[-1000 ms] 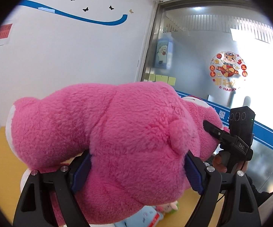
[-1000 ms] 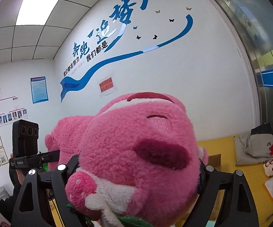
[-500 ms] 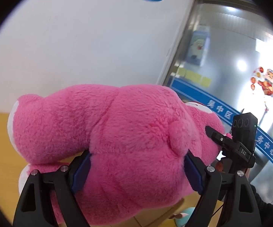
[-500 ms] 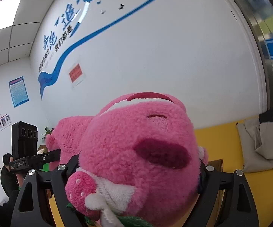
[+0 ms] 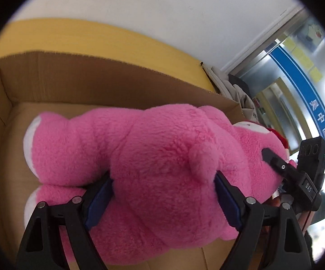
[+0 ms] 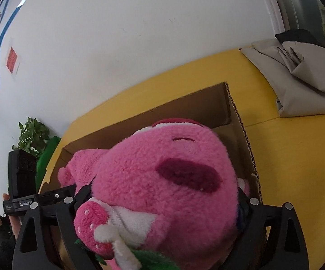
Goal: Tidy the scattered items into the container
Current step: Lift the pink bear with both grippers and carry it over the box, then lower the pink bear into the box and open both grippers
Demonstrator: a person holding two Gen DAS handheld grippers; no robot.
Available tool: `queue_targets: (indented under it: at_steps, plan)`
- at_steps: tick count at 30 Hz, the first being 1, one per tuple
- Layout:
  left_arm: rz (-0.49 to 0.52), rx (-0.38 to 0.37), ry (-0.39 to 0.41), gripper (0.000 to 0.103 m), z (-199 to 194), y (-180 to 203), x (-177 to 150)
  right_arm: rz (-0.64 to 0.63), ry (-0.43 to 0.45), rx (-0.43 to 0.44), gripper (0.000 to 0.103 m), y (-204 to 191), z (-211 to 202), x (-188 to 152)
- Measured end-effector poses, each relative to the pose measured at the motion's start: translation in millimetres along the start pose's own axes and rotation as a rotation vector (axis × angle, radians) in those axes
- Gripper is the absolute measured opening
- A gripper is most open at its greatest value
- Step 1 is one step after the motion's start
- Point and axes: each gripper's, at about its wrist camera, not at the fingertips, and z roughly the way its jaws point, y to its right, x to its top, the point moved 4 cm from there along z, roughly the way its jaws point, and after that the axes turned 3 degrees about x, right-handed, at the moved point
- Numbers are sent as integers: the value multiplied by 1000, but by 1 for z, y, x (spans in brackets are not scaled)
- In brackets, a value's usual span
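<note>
A big pink plush bear (image 5: 153, 157) is held between both grippers, over the open cardboard box (image 5: 77, 78). My left gripper (image 5: 162, 193) is shut on the bear's body, its blue pads pressed into the fur. My right gripper (image 6: 162, 204) is shut on the bear's head (image 6: 162, 180), above the same box (image 6: 207, 105). The bear's legs point into the box at the left. The box floor under the bear is mostly hidden.
The box stands on a yellow table (image 6: 293, 157) against a white wall. A grey folded bag (image 6: 297, 76) lies on the table to the right of the box. A green plant (image 6: 30, 135) stands beyond the table's left end.
Both grippers have tilted down and lowered the bear. The views swung from wall and ceiling to the table, and the cardboard box has come into view beneath the bear.
</note>
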Motion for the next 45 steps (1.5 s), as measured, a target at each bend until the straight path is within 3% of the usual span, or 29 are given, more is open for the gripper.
queue_targets:
  at_steps: [3, 6, 9, 11, 13, 15, 17, 19, 21, 25, 27, 28, 30, 35, 37, 42, 45]
  plan:
    - [33, 60, 13, 91, 2, 4, 2, -40, -5, -75, 103, 1, 9, 1]
    - [69, 96, 52, 91, -10, 3, 5, -39, -26, -87, 103, 3, 5, 3]
    - [119, 165, 163, 91, -48, -3, 3, -121, 39, -153, 103, -6, -28, 13]
    - [97, 213, 248, 91, -75, 1, 6, -210, 100, -166, 103, -22, -61, 18]
    - [163, 155, 255, 91, -94, 18, 3, -286, 85, -100, 103, -40, -86, 16]
    - [280, 74, 190, 91, -95, 40, -10, -337, -40, 19, 103, -57, -91, 5]
    - [401, 73, 93, 91, -77, 56, -30, -351, -185, 126, 103, -68, -79, -16]
    - [501, 160, 1, 91, -45, 62, -45, -316, -317, 191, 101, -68, -54, -38]
    - [524, 248, -40, 89, -19, 54, -51, -252, -376, 178, 99, -55, -31, -51]
    - [519, 308, 8, 89, -19, 44, -45, -95, -286, 196, 99, -27, -15, -44]
    - [437, 423, 29, 89, -24, 26, -39, -89, -230, 178, 100, -26, -21, -40]
    - [379, 422, 23, 89, -26, 14, -36, -99, -214, 162, 103, -26, -25, -41]
    - [279, 343, 24, 89, -38, -3, -34, -131, -196, 135, 103, -27, -35, -44]
    - [289, 358, 127, 88, -100, -5, -40, -233, -212, 131, 103, -41, -74, -63]
    - [283, 388, 85, 89, -111, -6, -46, -257, -262, 90, 103, -40, -77, -76]
    - [313, 460, -131, 88, -92, -7, -85, -313, -451, -2, 103, -40, -67, -122]
    - [278, 455, -234, 86, -80, -13, -119, -291, -462, -48, 103, -39, -71, -131]
